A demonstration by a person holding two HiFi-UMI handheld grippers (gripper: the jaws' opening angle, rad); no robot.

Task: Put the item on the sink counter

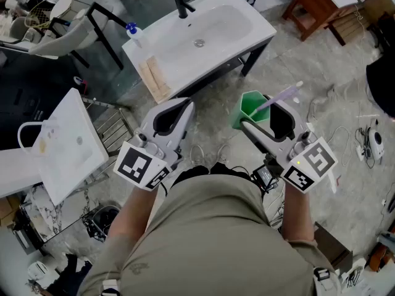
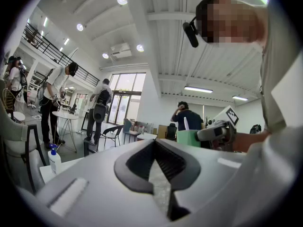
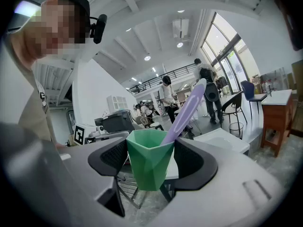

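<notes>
Cup (image 3: 148,159), green and faceted, held in the air between the jaws of the right gripper (image 1: 260,113). Jaws stand wide, with a pad pressed on each side of the cup. Purple toothbrush (image 3: 185,111) stands in the cup and leans up and away from the person. Cup upright, slightly tilted. In the head view it hangs over the stone floor (image 1: 321,73), in front of the sink counter (image 1: 262,28) and clear of it, nearer the counter's right end.

Left gripper (image 1: 176,106) is beside the right one at about the same height. Its jaw tips are together with nothing between them.

Sink counter is white, on dark legs. Black faucet (image 1: 182,4) at the back edge, drain (image 1: 199,42) in the basin. Spray bottle (image 1: 134,33) with a blue top stands on the left end, and a pale wooden piece (image 1: 154,79) lies on the near left corner.

A second white basin (image 1: 69,145) sits tilted at the left, and a wooden table (image 1: 318,4) is at the top right. People stand in the background of both gripper views.
</notes>
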